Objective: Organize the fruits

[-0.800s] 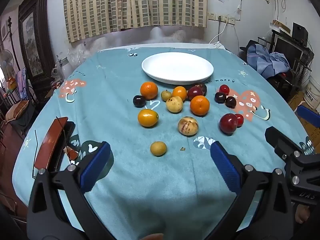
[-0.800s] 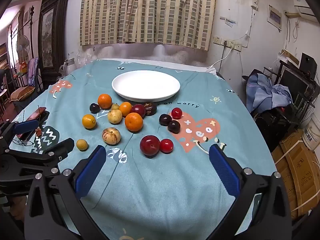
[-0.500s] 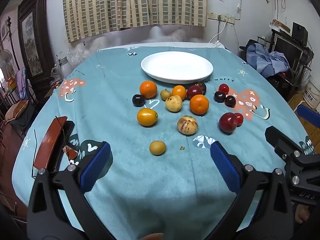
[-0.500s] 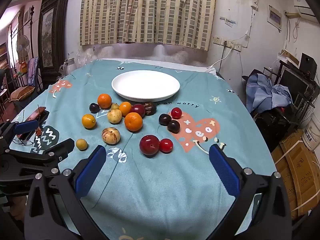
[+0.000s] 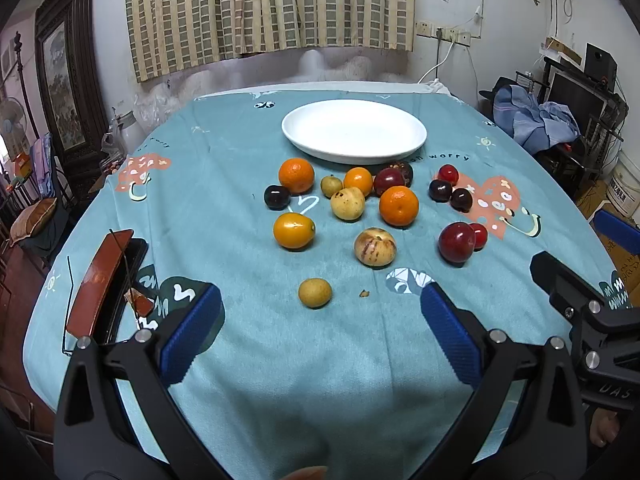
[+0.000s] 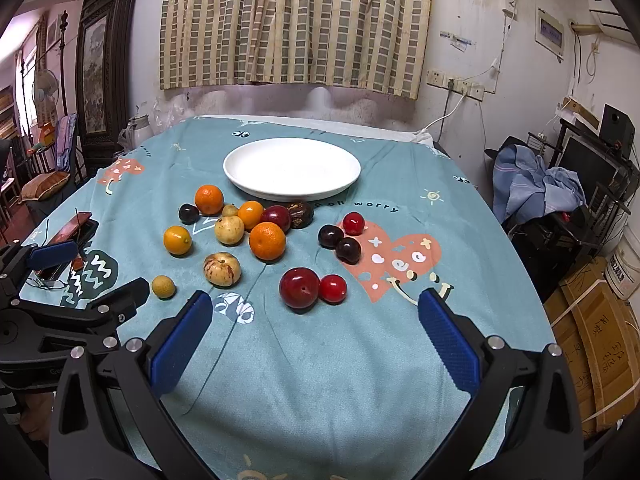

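While the white plate (image 5: 354,130) sits bare, nothing has been sorted: all fruits (image 5: 348,203) are scattered on the surface (image 5: 224,184), and both tongs (image 5: 320,322) (image 6: 314,330) are held released.

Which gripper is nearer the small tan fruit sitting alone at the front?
Left. The small tan fruit lies just ahead between the left gripper's open fingers; the right gripper is off to its right.

plate (image 5: 354,152) behind fruits (image 5: 348,204), on tablecloth (image 5: 224,184)
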A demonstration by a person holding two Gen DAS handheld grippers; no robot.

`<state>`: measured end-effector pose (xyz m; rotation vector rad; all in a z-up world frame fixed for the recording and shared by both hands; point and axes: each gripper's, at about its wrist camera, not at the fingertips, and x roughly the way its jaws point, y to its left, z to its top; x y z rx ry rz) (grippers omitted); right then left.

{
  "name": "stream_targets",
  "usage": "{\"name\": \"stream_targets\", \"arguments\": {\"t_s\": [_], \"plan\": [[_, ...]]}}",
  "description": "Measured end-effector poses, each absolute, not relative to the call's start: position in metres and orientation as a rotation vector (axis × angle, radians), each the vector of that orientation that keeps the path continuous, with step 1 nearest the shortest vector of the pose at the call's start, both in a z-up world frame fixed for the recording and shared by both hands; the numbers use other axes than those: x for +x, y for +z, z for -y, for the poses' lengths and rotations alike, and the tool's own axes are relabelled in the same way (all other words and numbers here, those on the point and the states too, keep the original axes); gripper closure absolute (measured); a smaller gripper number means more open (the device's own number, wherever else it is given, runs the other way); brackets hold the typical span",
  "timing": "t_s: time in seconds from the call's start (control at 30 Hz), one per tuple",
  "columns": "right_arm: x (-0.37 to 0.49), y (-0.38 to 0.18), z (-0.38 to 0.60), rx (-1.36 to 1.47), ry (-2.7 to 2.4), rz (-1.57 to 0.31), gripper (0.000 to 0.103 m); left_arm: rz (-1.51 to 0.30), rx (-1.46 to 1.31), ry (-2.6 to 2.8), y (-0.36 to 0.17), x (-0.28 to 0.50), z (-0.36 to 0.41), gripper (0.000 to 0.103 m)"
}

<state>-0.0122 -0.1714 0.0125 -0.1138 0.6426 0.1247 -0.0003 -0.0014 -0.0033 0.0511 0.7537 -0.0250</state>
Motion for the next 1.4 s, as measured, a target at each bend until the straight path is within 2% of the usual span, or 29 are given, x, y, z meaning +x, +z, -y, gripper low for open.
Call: {"name": "stream_targets", "arguments": {"t_s": [1.4], "plan": [[0.011, -0.013, 0.173, -0.100, 0.179, -0.707, 0.001, -0.835, 0.046, -0.072, -0.038, 0.029, 0.007, 0.002]]}}
